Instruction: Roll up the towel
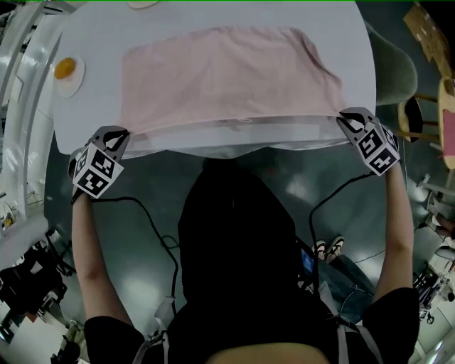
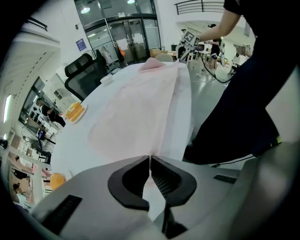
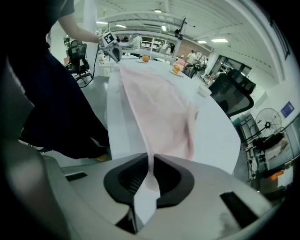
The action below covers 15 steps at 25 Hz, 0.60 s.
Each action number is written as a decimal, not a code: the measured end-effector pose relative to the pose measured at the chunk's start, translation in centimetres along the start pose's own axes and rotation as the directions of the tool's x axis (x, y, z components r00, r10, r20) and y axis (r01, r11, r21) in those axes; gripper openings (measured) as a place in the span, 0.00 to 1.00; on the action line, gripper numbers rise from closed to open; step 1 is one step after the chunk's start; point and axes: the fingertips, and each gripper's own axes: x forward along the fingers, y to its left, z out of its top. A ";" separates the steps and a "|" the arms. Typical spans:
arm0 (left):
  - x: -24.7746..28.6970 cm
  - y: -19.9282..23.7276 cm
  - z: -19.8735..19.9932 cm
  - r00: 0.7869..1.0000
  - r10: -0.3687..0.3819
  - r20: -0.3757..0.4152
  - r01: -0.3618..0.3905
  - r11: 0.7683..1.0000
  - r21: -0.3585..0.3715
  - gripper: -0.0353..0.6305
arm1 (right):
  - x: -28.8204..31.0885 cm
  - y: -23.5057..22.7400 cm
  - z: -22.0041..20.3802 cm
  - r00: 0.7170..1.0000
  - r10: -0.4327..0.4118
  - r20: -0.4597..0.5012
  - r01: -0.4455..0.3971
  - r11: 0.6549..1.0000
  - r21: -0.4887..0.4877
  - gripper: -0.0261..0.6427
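A pale pink towel [image 1: 227,75] lies spread flat on the white table [image 1: 99,43]; its near edge is raised off the table's front edge. My left gripper [image 1: 119,138] is shut on the towel's near left corner [image 2: 150,154]. My right gripper [image 1: 346,119] is shut on the near right corner [image 3: 151,161]. In both gripper views the towel [image 2: 136,108] [image 3: 159,108] stretches away from the closed jaws toward the other gripper [image 2: 185,44] [image 3: 112,44], and a strip of cloth hangs down between the pads.
A white plate [image 1: 69,75] with an orange item sits at the table's left edge, and another plate [image 1: 142,3] peeks in at the far edge. The person's dark torso [image 1: 234,249] stands close against the table front. Chairs [image 1: 394,71] stand to the right.
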 end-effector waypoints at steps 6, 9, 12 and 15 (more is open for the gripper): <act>1.4 4.0 1.0 1.000 0.013 0.020 -0.012 0.998 -0.067 0.08 | 1.7 -3.7 1.1 0.999 -0.030 -0.030 0.031 0.999 0.023 0.10; 2.7 5.3 1.2 1.000 0.005 0.009 -0.004 0.997 -0.081 0.08 | 3.0 -5.1 1.1 0.998 -0.031 -0.046 0.033 0.998 0.050 0.10; 3.9 6.5 0.9 1.000 -0.001 -0.006 0.000 0.996 -0.089 0.08 | 4.3 -6.2 1.4 0.998 -0.029 -0.060 0.032 0.998 0.060 0.10; 4.9 7.6 1.0 1.000 0.002 -0.014 -0.003 0.996 -0.094 0.08 | 5.6 -7.3 1.5 0.997 -0.031 -0.074 0.036 0.997 0.072 0.10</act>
